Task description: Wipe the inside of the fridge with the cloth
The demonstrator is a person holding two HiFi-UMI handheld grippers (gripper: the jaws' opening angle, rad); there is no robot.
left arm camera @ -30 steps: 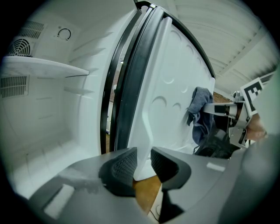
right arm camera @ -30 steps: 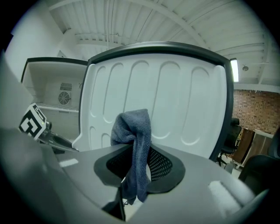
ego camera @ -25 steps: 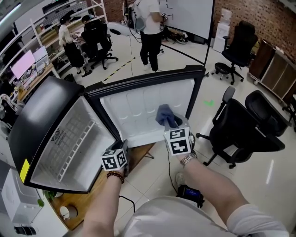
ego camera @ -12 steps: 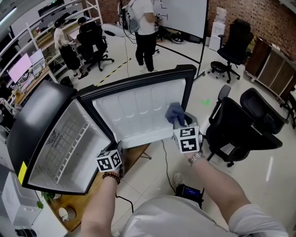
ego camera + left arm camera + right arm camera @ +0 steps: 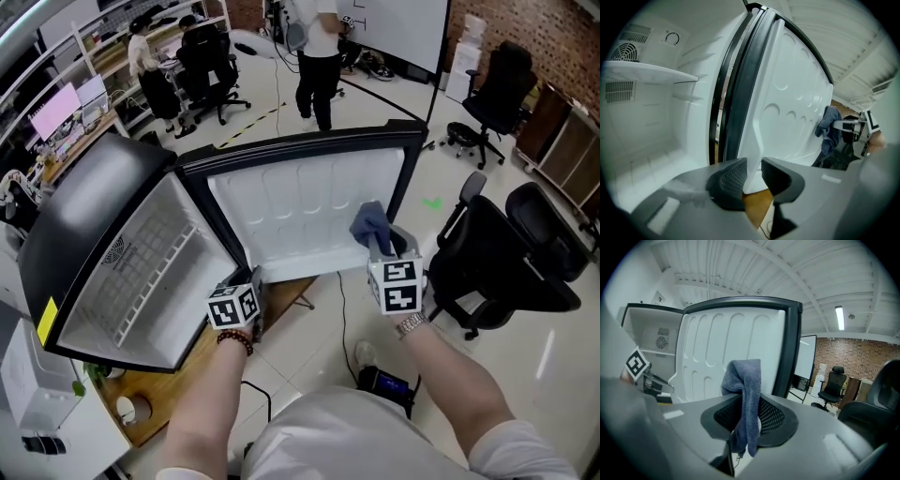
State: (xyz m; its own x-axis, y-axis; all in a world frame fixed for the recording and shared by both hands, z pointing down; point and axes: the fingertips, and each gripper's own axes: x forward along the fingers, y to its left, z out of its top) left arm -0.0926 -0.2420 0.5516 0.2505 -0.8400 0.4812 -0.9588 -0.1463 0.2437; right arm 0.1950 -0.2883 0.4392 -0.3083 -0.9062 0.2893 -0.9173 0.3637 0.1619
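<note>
Right tongs [image 5: 747,416] clamp cloth [image 5: 745,378], seemingly against fridge door [image 5: 712,348].

The cloth [image 5: 744,380] was slate blue. The fridge [image 5: 80,220] was black outside and white inside, with a yellow sticker [image 5: 48,322] on its shell. The desk [image 5: 164,401] was brown wood, the floor [image 5: 314,361] pale tile.

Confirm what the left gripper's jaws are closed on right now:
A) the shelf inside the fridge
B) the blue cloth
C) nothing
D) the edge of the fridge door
D: in the left gripper view, the left gripper pinches the white edge of the fridge door, while the blue cloth sits in the right gripper.
</note>
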